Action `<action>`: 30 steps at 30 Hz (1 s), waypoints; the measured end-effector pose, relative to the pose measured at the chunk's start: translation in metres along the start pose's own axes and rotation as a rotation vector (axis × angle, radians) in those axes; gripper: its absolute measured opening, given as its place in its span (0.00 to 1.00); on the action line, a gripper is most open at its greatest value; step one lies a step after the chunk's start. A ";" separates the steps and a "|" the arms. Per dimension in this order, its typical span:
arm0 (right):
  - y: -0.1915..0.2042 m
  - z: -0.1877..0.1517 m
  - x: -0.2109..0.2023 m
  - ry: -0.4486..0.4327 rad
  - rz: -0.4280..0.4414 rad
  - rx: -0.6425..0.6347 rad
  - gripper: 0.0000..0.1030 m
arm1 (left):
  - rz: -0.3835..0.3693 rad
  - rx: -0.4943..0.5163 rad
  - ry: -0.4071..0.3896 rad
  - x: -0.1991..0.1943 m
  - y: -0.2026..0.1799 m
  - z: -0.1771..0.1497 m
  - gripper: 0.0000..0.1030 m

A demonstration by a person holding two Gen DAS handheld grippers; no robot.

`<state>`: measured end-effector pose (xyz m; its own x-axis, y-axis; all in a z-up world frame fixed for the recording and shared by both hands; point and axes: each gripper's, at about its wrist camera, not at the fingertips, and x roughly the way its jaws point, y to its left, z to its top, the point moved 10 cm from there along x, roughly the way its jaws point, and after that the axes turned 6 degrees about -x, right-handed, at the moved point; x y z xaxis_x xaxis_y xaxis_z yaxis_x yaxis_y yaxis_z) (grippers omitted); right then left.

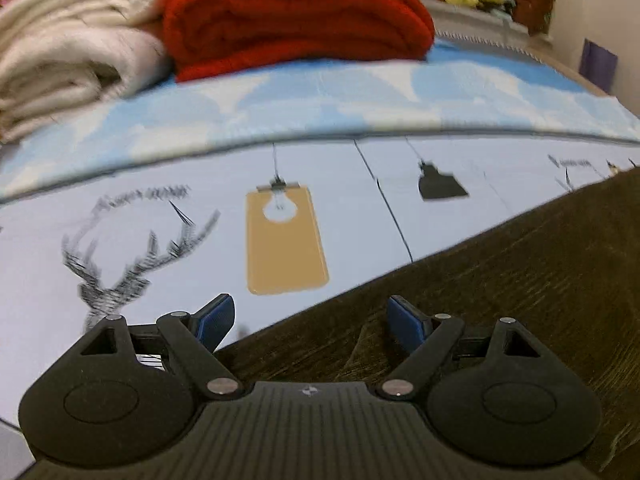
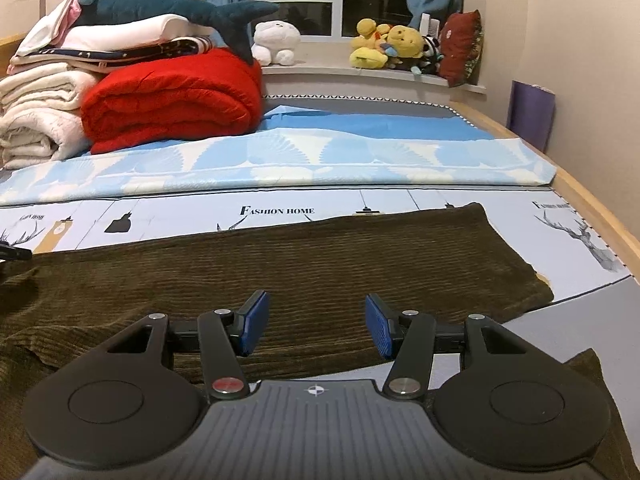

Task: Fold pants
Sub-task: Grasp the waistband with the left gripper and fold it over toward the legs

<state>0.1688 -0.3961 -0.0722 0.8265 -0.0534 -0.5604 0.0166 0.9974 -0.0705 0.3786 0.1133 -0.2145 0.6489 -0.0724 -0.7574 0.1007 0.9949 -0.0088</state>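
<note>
Left gripper point(image 1: 310, 322) and right gripper point(image 2: 317, 326) both hold their fingers spread wide.

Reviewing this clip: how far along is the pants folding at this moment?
Early. Done: the brown corduroy pants lie spread across the bed sheet; whether any fold is made is unclear. In hand: nothing; the left gripper and right gripper are both open over the fabric. Left: grasping and folding.

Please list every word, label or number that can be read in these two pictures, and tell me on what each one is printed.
"FASHION HOME": on the printed bed sheet, just beyond the brown pants.
A second line of the same kind, sheet's right edge, by the deer drawing: partly cut off, not readable for sure.
Lettering above the deer antlers, left wrist view: blurred, unreadable.
No numbers or brand labels elsewhere.
</note>
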 end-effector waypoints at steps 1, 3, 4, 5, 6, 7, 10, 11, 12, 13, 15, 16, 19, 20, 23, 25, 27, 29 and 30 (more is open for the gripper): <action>0.001 0.000 0.001 0.004 0.000 -0.001 0.54 | -0.007 0.001 0.024 0.006 0.000 -0.003 0.84; 0.001 0.000 0.004 0.013 -0.002 -0.002 0.54 | -0.031 0.017 0.062 0.016 -0.004 -0.010 0.79; 0.001 0.000 0.006 0.018 -0.004 -0.004 0.54 | -0.040 0.032 0.065 0.018 -0.006 -0.013 0.71; 0.002 0.000 0.006 0.021 -0.005 -0.006 0.54 | -0.057 0.041 0.057 0.018 -0.009 -0.013 0.66; 0.003 0.000 0.007 0.024 -0.006 -0.008 0.54 | -0.083 0.042 0.056 0.016 -0.012 -0.013 0.47; 0.004 0.000 0.007 0.025 -0.007 -0.010 0.54 | -0.100 0.043 0.054 0.014 -0.014 -0.011 0.33; 0.007 0.001 0.006 0.024 -0.011 -0.022 0.54 | -0.085 0.080 0.029 0.002 -0.018 -0.006 0.03; 0.007 0.002 0.005 0.024 -0.015 -0.024 0.54 | -0.095 0.083 0.023 -0.004 -0.020 -0.006 0.03; 0.007 0.002 0.005 0.023 -0.018 -0.026 0.54 | -0.100 0.091 0.016 -0.010 -0.022 -0.007 0.03; 0.006 0.003 0.004 0.023 -0.021 -0.028 0.54 | -0.102 0.104 0.011 -0.017 -0.025 -0.007 0.03; 0.005 0.004 0.001 0.016 -0.035 -0.031 0.53 | -0.109 0.134 -0.001 -0.040 -0.033 -0.010 0.03; 0.003 0.005 0.000 0.012 -0.042 -0.029 0.53 | -0.113 0.148 -0.006 -0.051 -0.037 -0.012 0.03; -0.002 0.007 -0.005 0.002 -0.057 -0.005 0.51 | -0.142 0.186 -0.021 -0.098 -0.053 -0.021 0.03; -0.003 0.006 -0.006 -0.001 -0.059 0.003 0.50 | -0.157 0.191 -0.023 -0.116 -0.059 -0.026 0.03; -0.007 0.002 -0.011 0.000 -0.067 0.028 0.43 | -0.205 0.198 -0.035 -0.179 -0.077 -0.050 0.02; -0.009 -0.002 -0.015 0.002 -0.065 0.057 0.38 | -0.243 0.185 -0.035 -0.211 -0.088 -0.073 0.02; -0.012 -0.007 -0.019 -0.003 -0.060 0.086 0.38 | -0.267 0.154 -0.003 -0.227 -0.096 -0.103 0.02; -0.015 -0.017 -0.024 0.004 -0.065 0.095 0.38 | -0.280 0.095 0.082 -0.227 -0.098 -0.133 0.03; -0.017 -0.023 -0.025 0.019 -0.068 0.094 0.38 | -0.260 0.065 0.107 -0.225 -0.094 -0.141 0.03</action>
<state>0.1350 -0.4126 -0.0763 0.8109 -0.1214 -0.5724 0.1258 0.9915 -0.0320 0.1166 0.0456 -0.1349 0.5119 -0.3135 -0.7998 0.3042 0.9369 -0.1726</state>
